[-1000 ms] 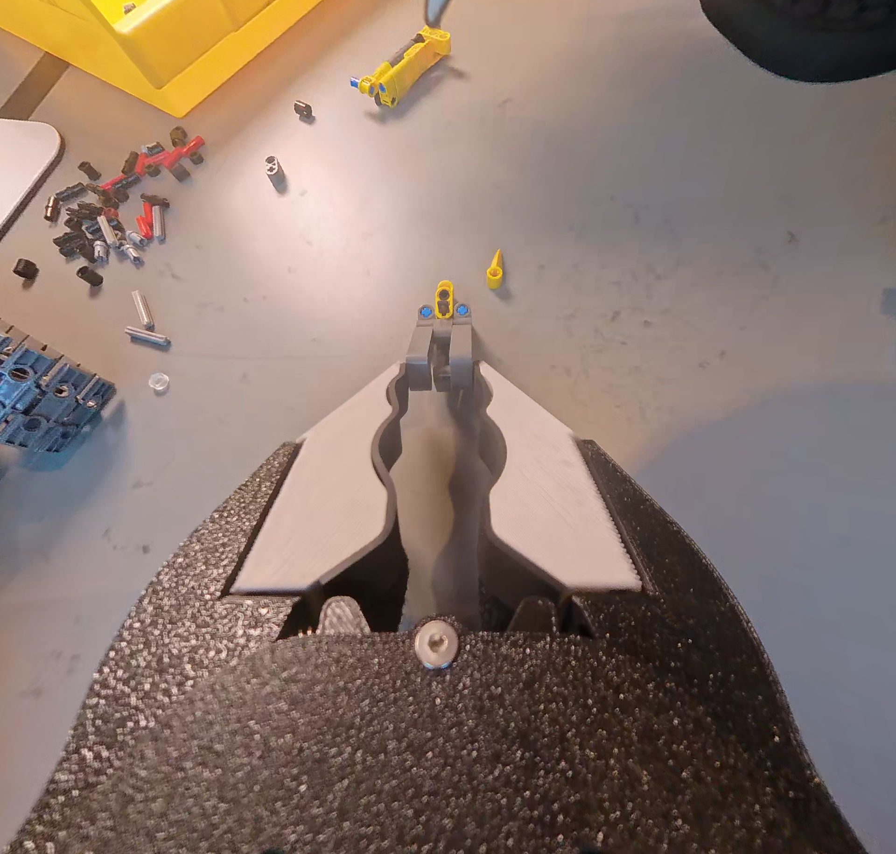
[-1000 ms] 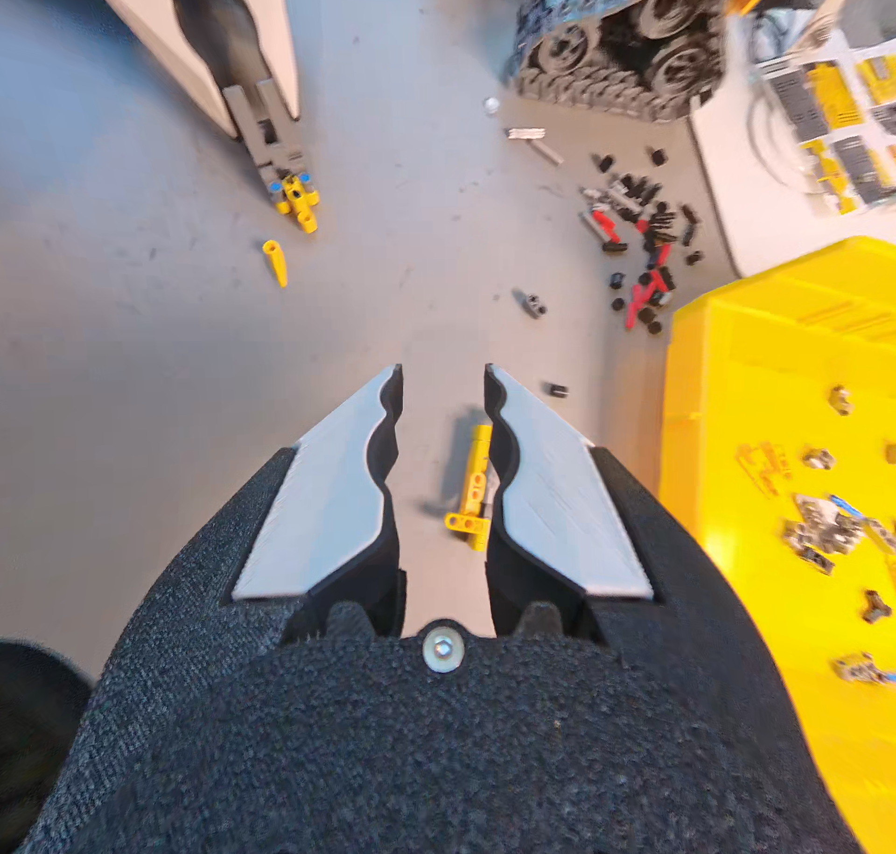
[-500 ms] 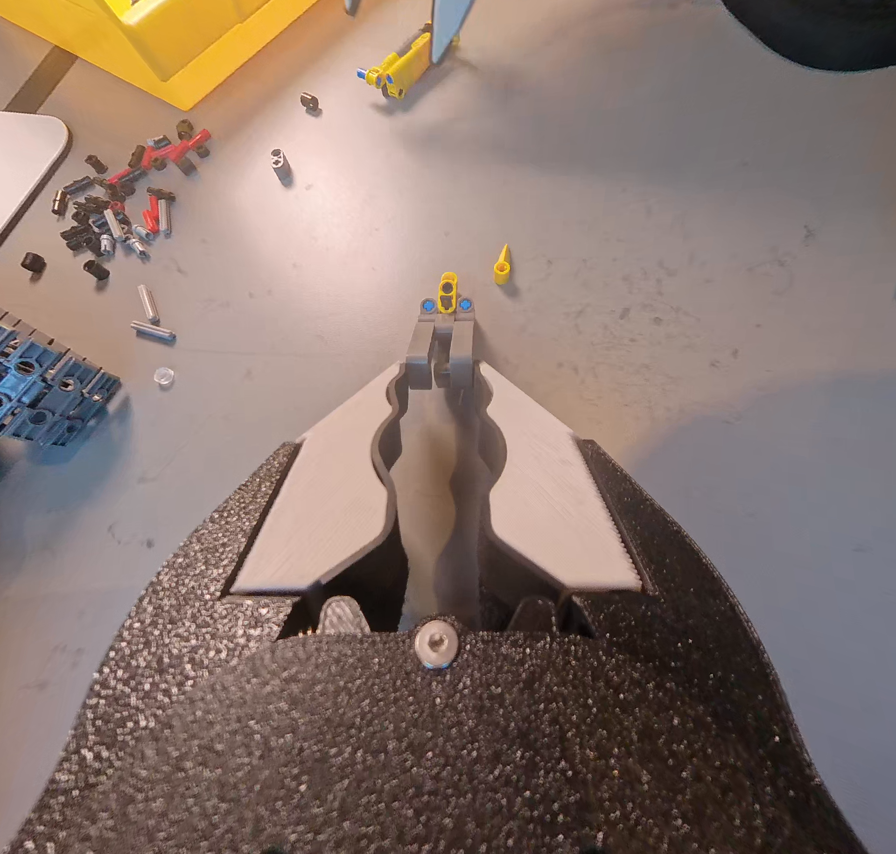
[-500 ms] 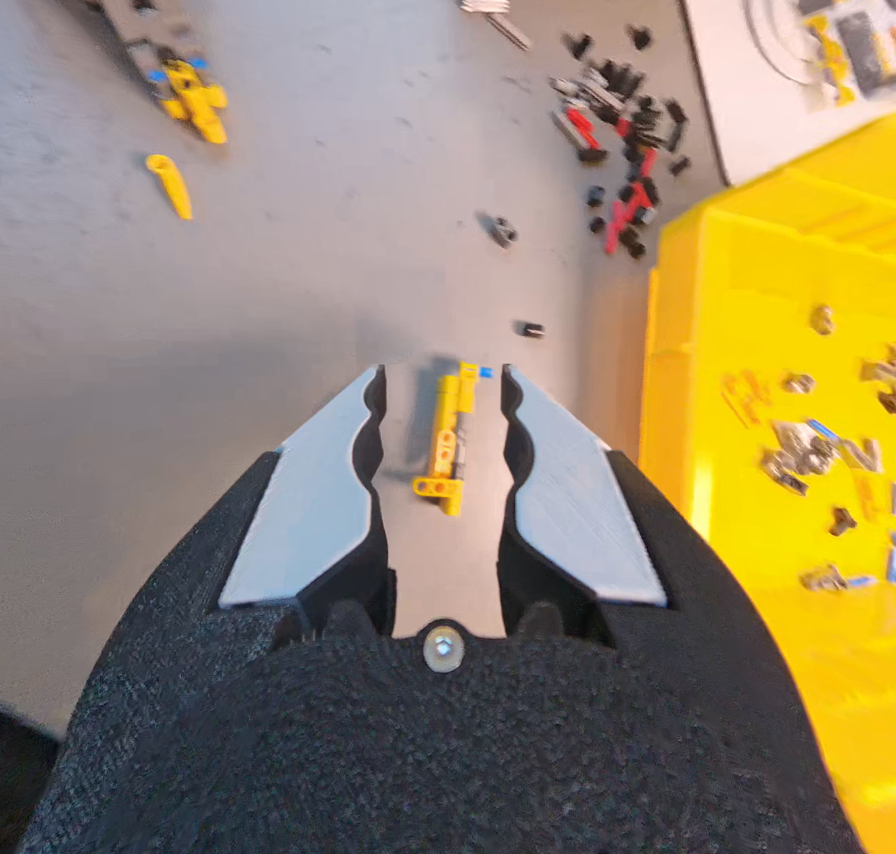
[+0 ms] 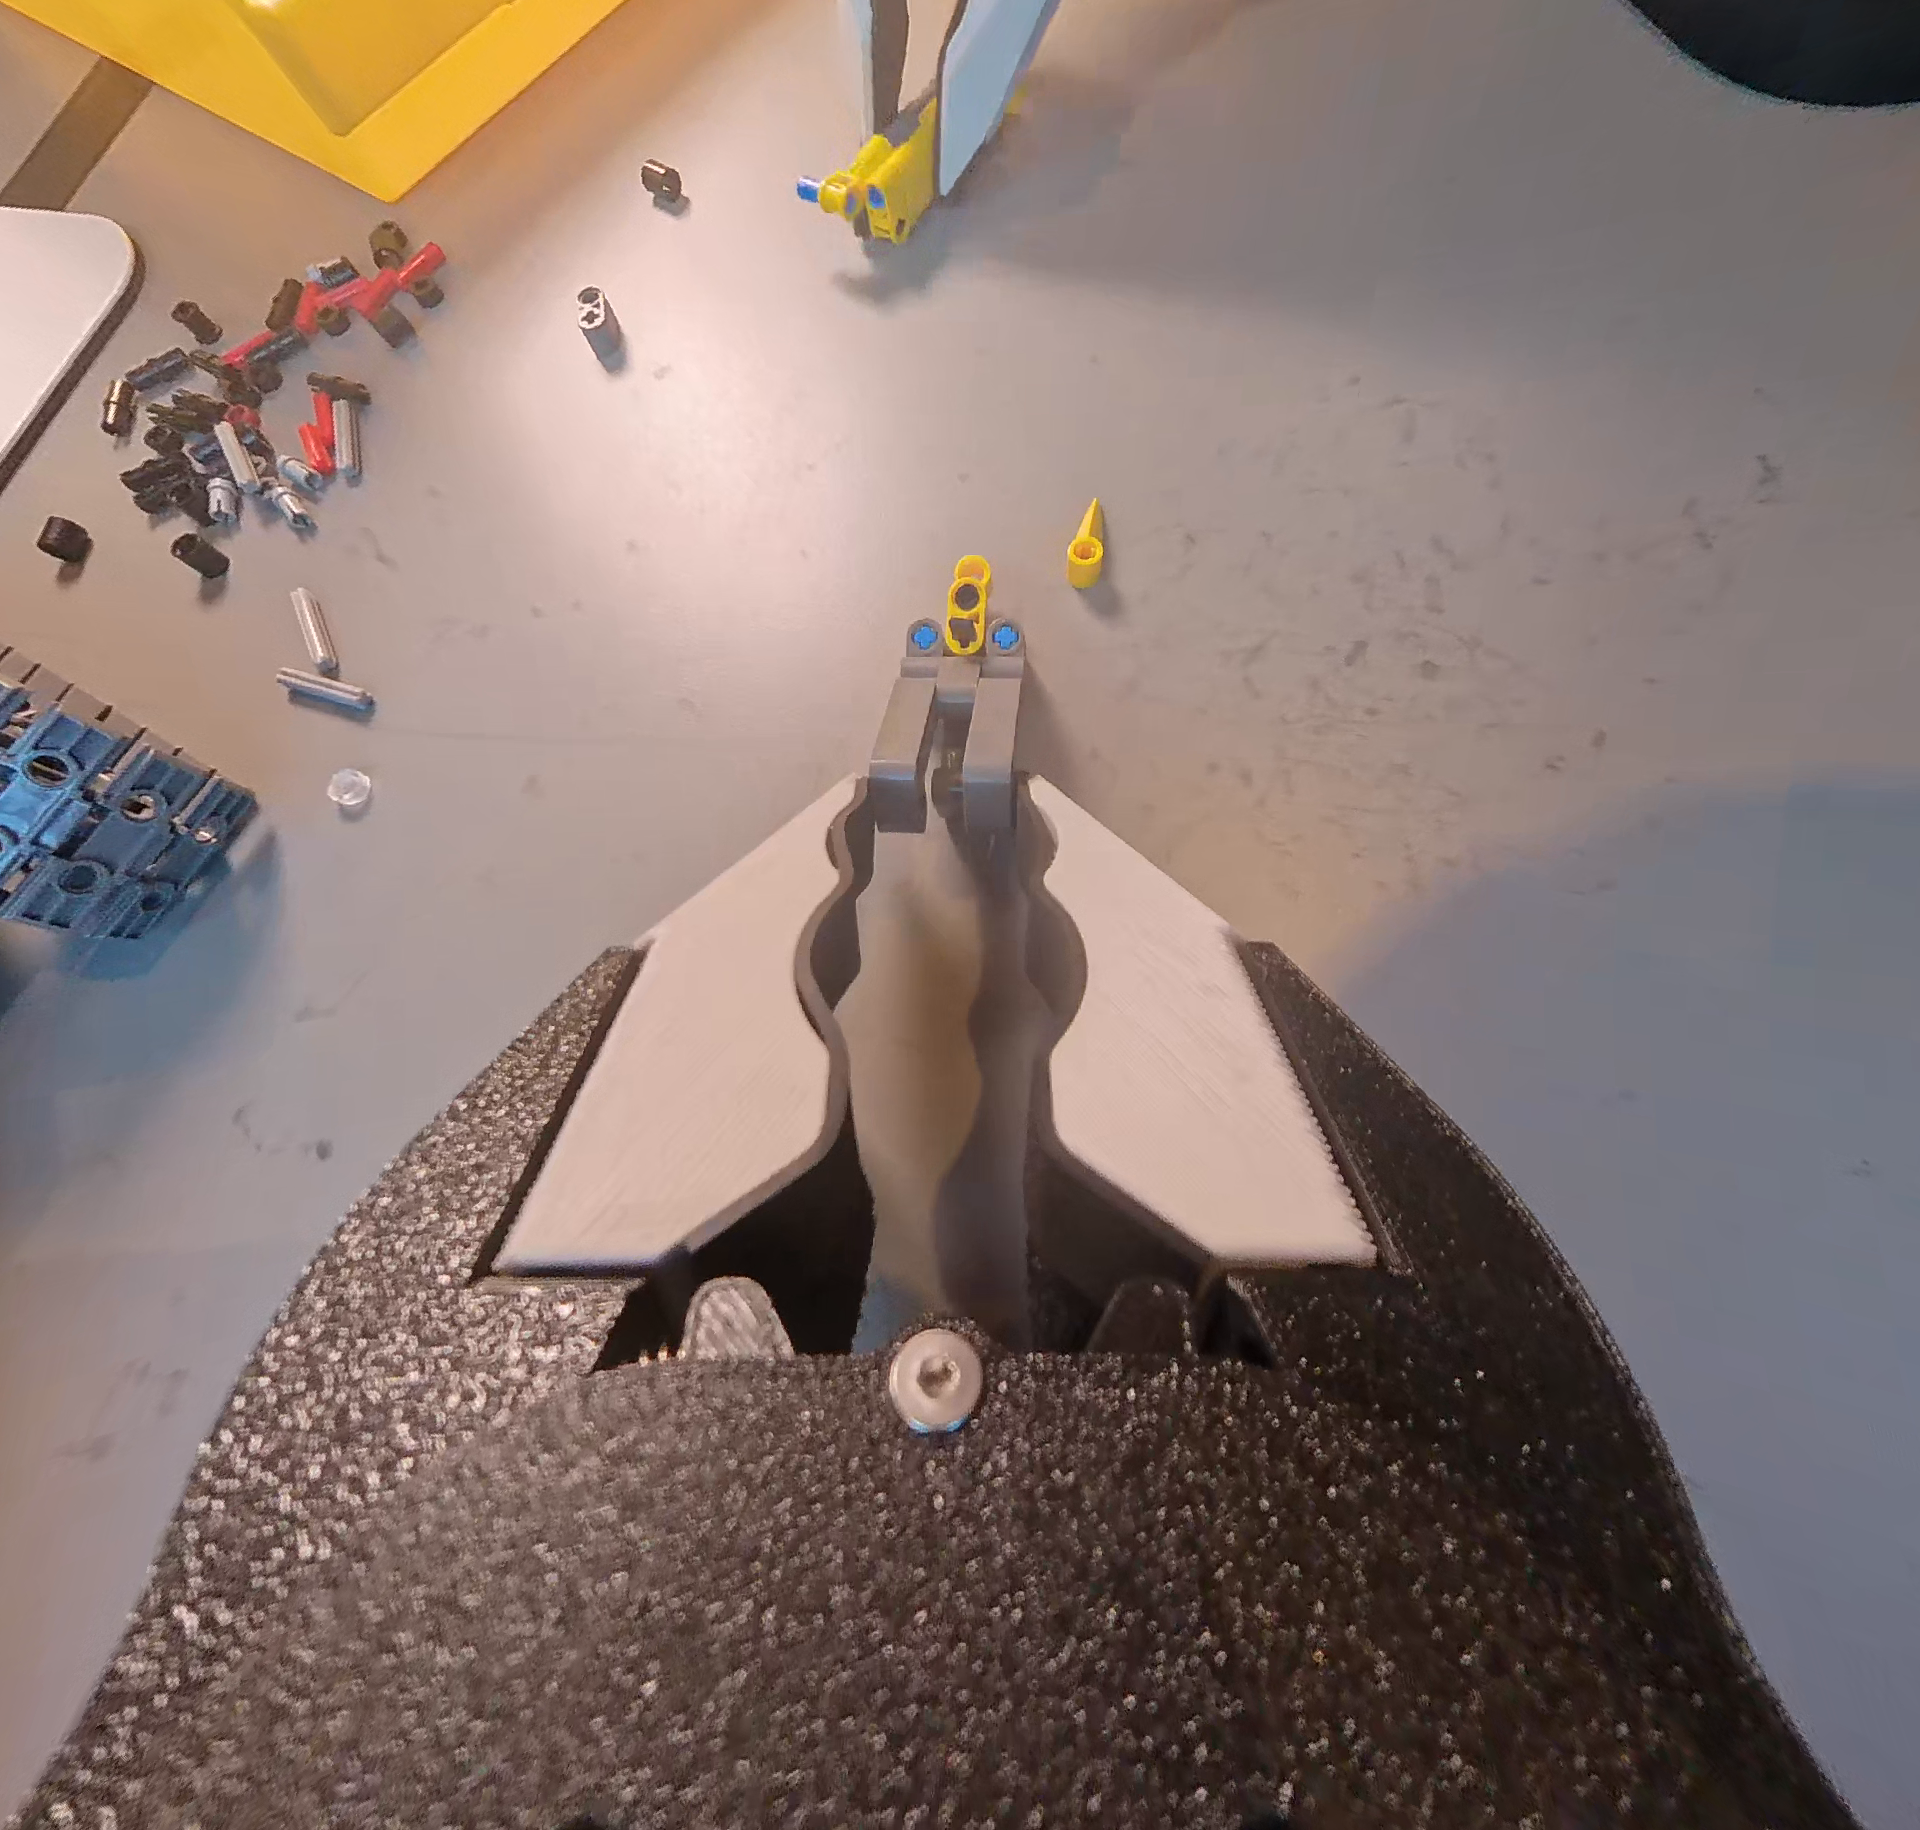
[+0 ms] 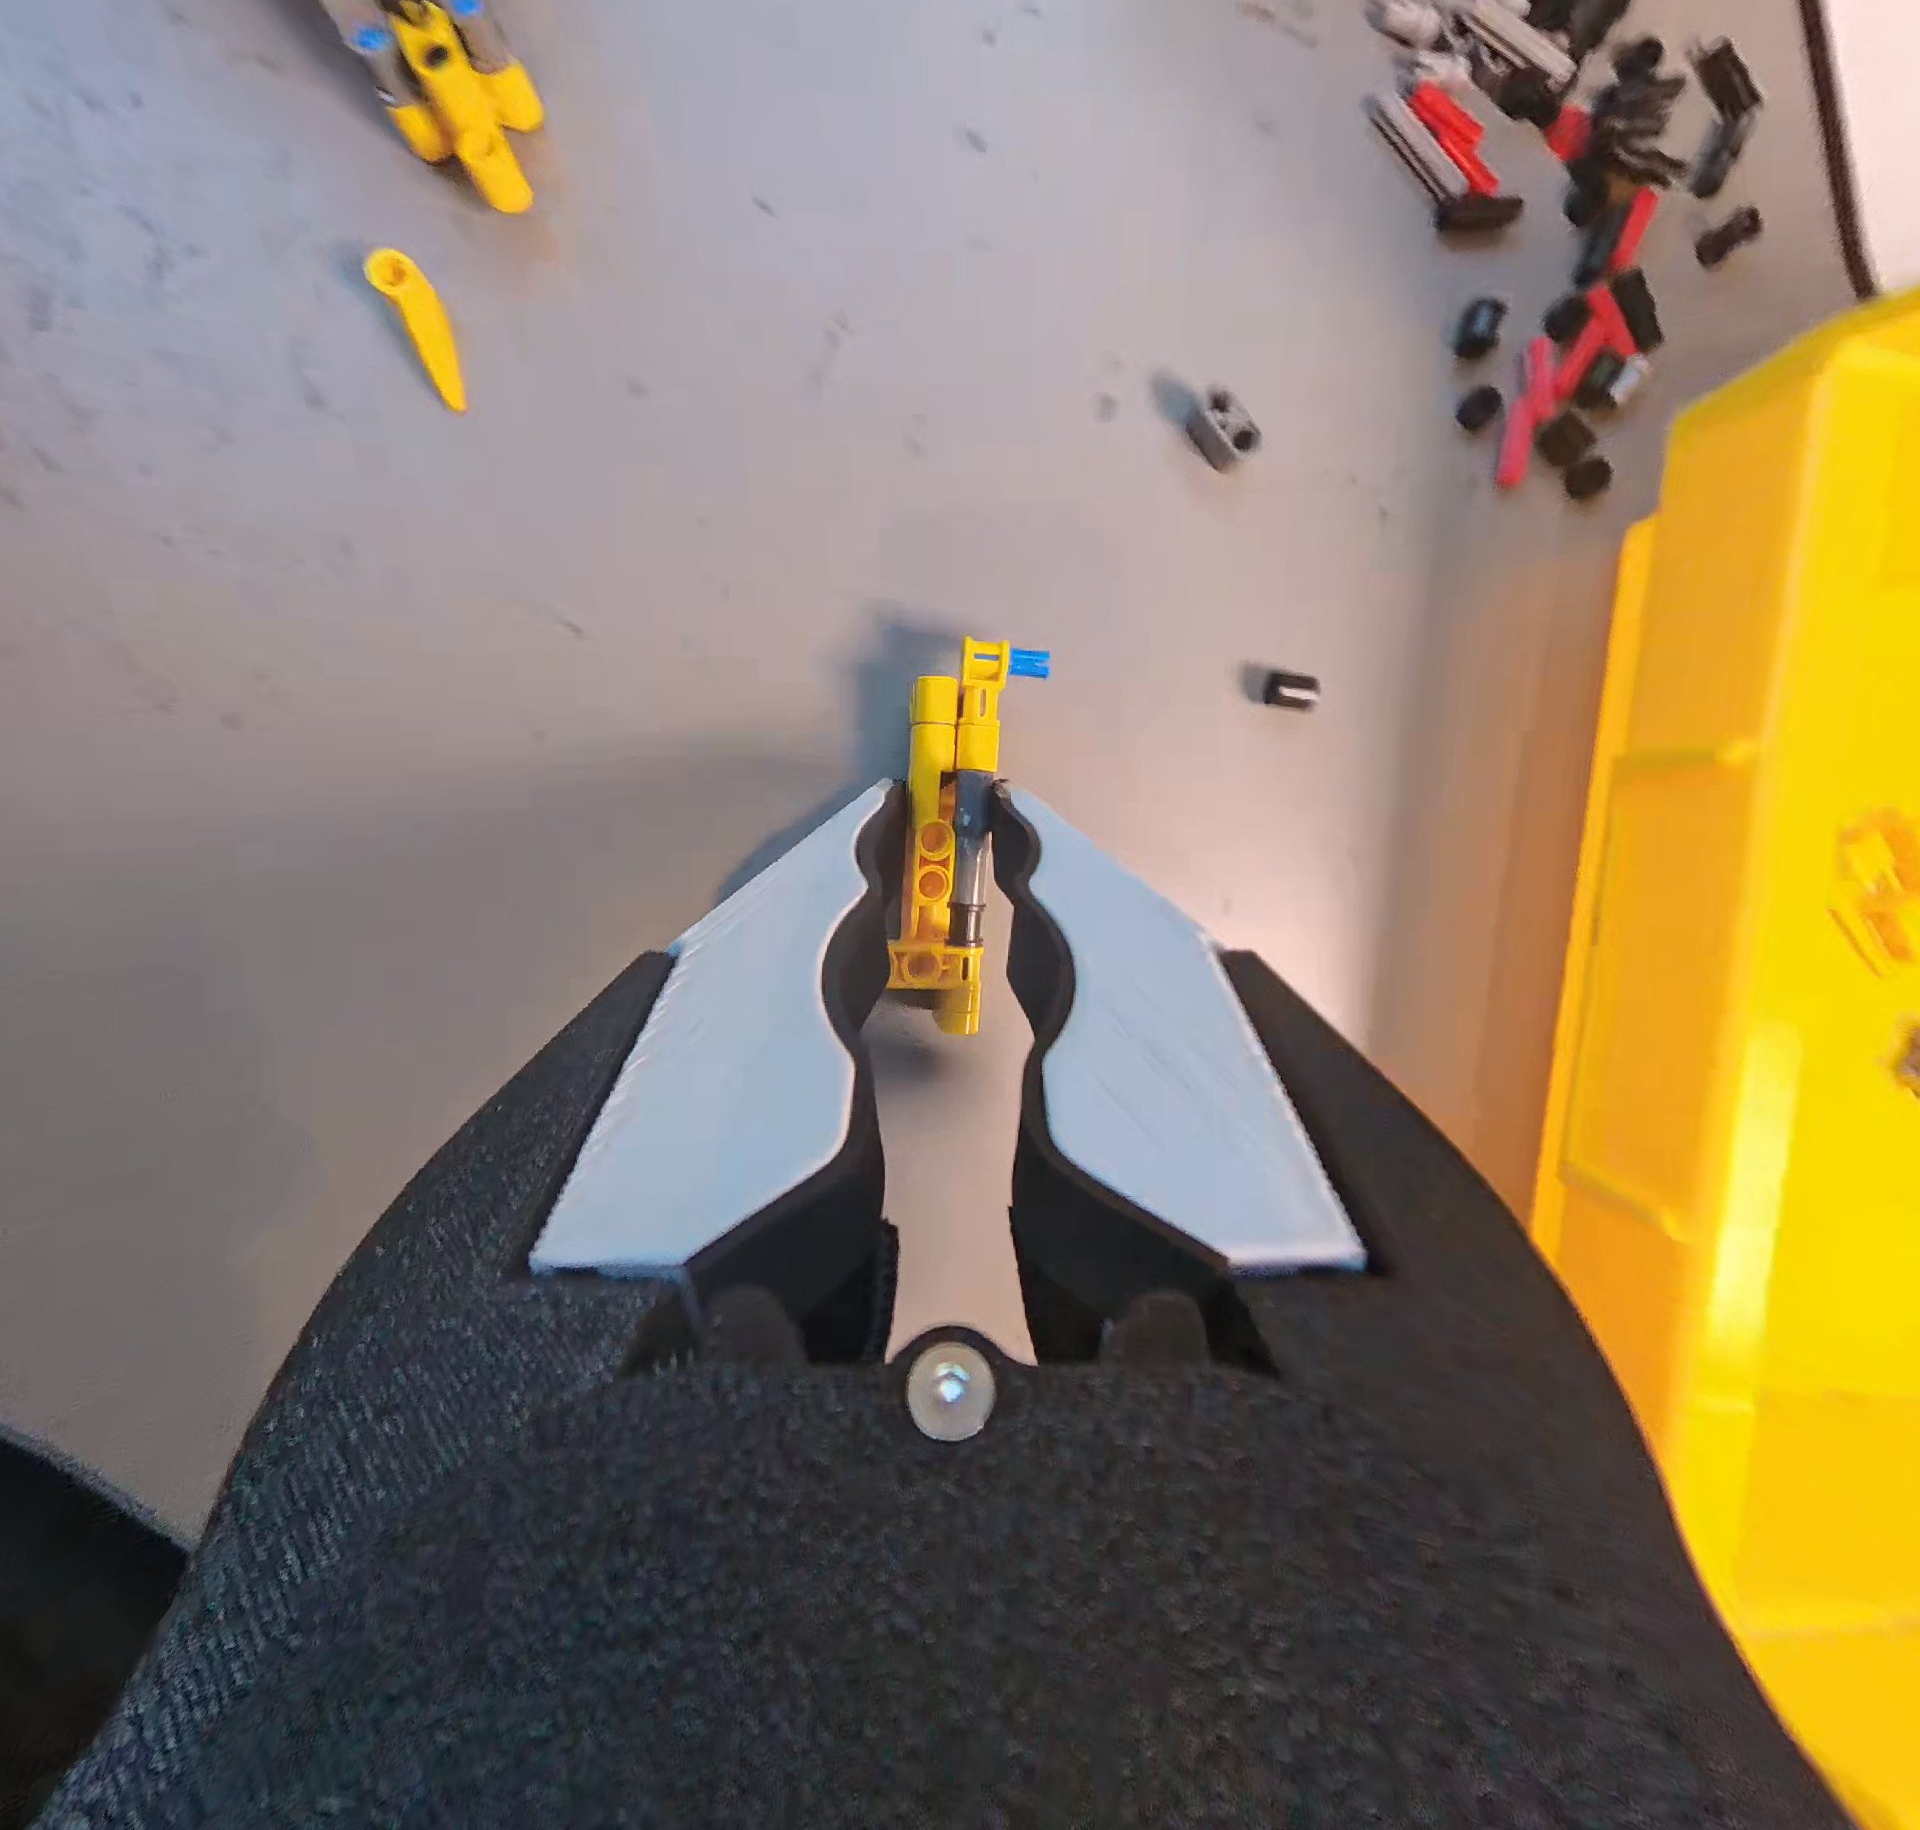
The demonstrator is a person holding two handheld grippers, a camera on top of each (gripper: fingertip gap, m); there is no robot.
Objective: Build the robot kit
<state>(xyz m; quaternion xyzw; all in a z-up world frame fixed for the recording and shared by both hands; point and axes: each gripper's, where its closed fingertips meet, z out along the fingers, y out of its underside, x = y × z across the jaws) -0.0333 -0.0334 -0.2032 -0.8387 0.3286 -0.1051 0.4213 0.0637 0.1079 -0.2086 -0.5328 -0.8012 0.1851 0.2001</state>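
Yellow plastic beam assembly point(image 6: 943, 850) pinched in right hand-held gripper point(image 6: 943, 793); left hand-held gripper point(image 5: 948, 793) clamps grey-and-yellow pin-jointed piece point(image 5: 961, 684) above bench point(image 5: 1455, 637).

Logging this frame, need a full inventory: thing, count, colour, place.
grey-and-yellow assembly: 1, blue pins, clamped in left tongs
yellow beam assembly: 1, blue pin at tip, clamped in right tongs
yellow cone piece: 1, loose beside the grey-and-yellow assembly
small parts pile: many, black, red, grey, left side
grey connector: 1, loose
black pin: 1, near bin
yellow bin: 1, table edge
blue track piece: 1, far left
grey table: 1
left tongs: shut
right tongs: shut
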